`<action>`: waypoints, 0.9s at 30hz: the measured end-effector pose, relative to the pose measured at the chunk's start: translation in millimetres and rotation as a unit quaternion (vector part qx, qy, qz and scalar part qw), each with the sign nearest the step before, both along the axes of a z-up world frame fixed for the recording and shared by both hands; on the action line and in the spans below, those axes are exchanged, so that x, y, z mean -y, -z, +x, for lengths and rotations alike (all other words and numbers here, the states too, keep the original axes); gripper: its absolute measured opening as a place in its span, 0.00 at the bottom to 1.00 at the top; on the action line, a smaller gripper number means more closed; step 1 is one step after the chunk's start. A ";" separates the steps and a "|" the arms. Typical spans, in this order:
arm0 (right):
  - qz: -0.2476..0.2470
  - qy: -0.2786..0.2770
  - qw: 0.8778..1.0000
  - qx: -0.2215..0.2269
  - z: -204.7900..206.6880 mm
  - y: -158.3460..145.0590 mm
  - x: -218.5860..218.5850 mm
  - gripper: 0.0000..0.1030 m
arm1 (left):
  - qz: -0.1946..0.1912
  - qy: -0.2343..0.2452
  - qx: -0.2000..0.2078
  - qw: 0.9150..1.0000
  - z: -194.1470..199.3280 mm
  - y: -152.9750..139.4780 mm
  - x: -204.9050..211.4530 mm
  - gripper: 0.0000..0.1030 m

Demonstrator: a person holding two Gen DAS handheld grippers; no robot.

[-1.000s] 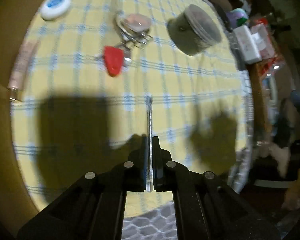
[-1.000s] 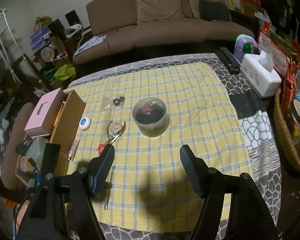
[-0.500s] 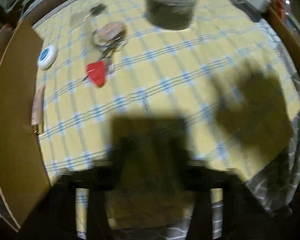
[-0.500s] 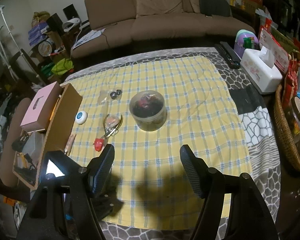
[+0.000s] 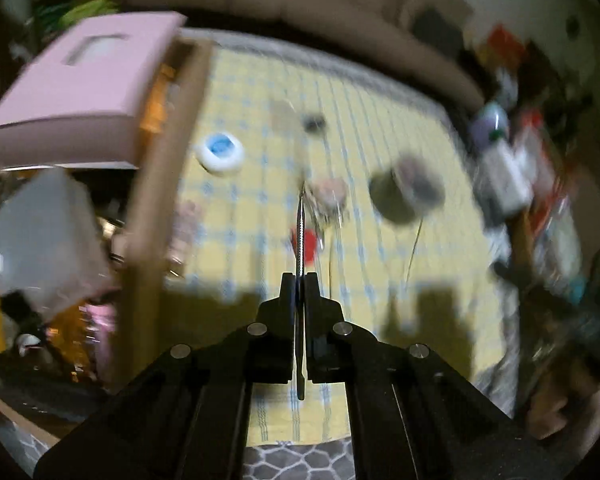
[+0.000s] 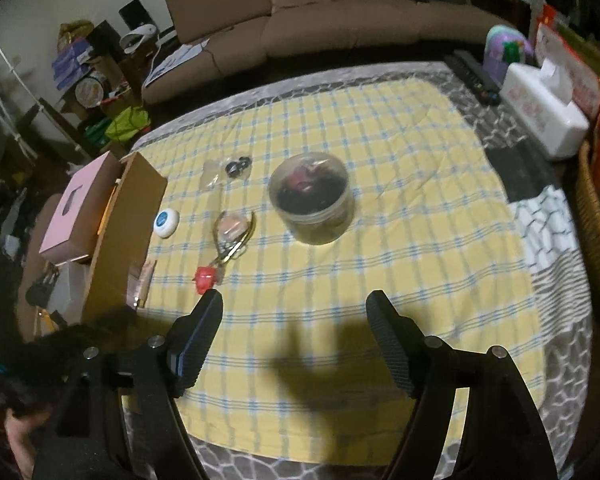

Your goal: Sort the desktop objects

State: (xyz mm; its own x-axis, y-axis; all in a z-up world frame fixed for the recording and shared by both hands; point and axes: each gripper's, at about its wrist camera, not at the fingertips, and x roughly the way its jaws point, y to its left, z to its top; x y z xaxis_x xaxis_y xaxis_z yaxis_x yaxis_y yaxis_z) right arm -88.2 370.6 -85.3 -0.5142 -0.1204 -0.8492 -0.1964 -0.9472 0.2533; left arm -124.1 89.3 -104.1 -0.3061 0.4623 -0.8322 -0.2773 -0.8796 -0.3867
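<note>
1. Pinching a thin metal tool, left gripper jaws closed on it, tip toward 12 o'clock.
2. Right gripper jaws opening, nothing between.
3. Jar at cloth centre; red clip at its 8 o'clock.

Dim warm room light, heavy motion blur in left view, hard foreground shadows, fisheye-bent edges.

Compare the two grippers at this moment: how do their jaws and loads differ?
The left gripper is shut on a thin metal tool; the right gripper holds nothing. The left jaws stand almost together, while the right jaws stand wide apart and are opening. Both are black two-finger grippers angled down over the yellow checked cloth.
</note>
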 end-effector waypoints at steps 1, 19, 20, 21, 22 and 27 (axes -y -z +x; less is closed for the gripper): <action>-0.001 -0.005 1.000 0.002 -2.6 3.2 4.8 0.75 | 0.012 -0.015 -0.007 1.000 -3.1 -8.0 12.2 0.04; 0.155 -0.443 0.875 -0.119 -24.9 77.8 187.9 0.86 | 0.069 -0.102 -0.071 0.990 -8.1 -68.7 112.1 0.04; 0.190 -0.486 0.845 -0.120 -27.2 83.9 199.4 0.86 | 0.073 -0.104 -0.071 0.989 -6.5 -69.3 115.0 0.04; 0.197 -0.507 0.831 -0.122 -29.3 86.1 203.0 0.86 | 0.078 -0.110 -0.069 0.988 -5.9 -69.5 118.7 0.04; 0.203 -0.527 0.815 -0.129 -31.9 87.9 206.3 0.86 | 0.081 -0.114 -0.066 0.988 -5.1 -69.0 117.9 0.04; 0.152 -0.583 0.791 -0.106 -76.3 95.3 218.2 0.90 | 0.096 -0.129 -0.053 0.986 -12.0 -68.8 128.5 0.04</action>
